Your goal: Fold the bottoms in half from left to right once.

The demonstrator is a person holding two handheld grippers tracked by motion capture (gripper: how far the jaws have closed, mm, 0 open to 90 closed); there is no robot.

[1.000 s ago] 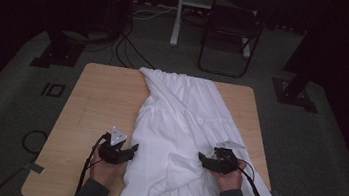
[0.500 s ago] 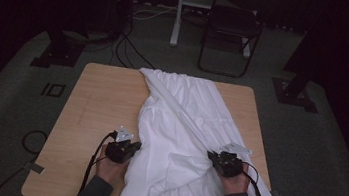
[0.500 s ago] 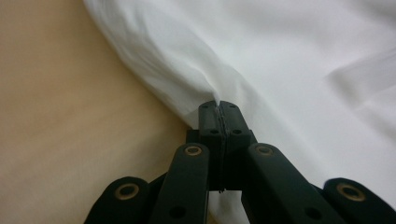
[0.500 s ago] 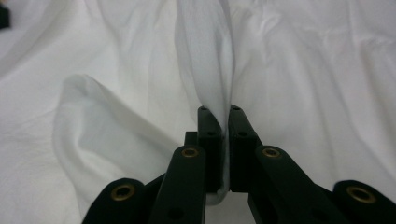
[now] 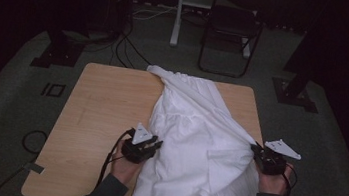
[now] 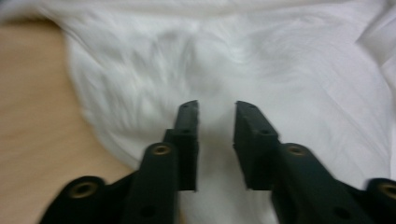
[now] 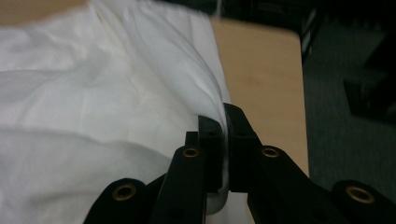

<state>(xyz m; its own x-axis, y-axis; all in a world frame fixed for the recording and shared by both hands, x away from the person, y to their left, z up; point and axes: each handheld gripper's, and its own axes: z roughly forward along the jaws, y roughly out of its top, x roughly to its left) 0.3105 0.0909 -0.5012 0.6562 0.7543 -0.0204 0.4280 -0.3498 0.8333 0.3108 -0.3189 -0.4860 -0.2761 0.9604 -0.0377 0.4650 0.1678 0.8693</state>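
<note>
Spreading step: right gripper pinches the cloth edge, left gripper fingers, just reopening, spread empty over it; next, re-grip left edge.

A light wooden table carries a rumpled white garment spread across its right half.

This looks like a lab or recording studio rather than a home. A plain wooden table stands alone on grey carpet, ringed by darkness. Black cables trail across the floor toward heavy stand bases, and a folding chair sits beside a white post; the dim background may hide more equipment.
</note>
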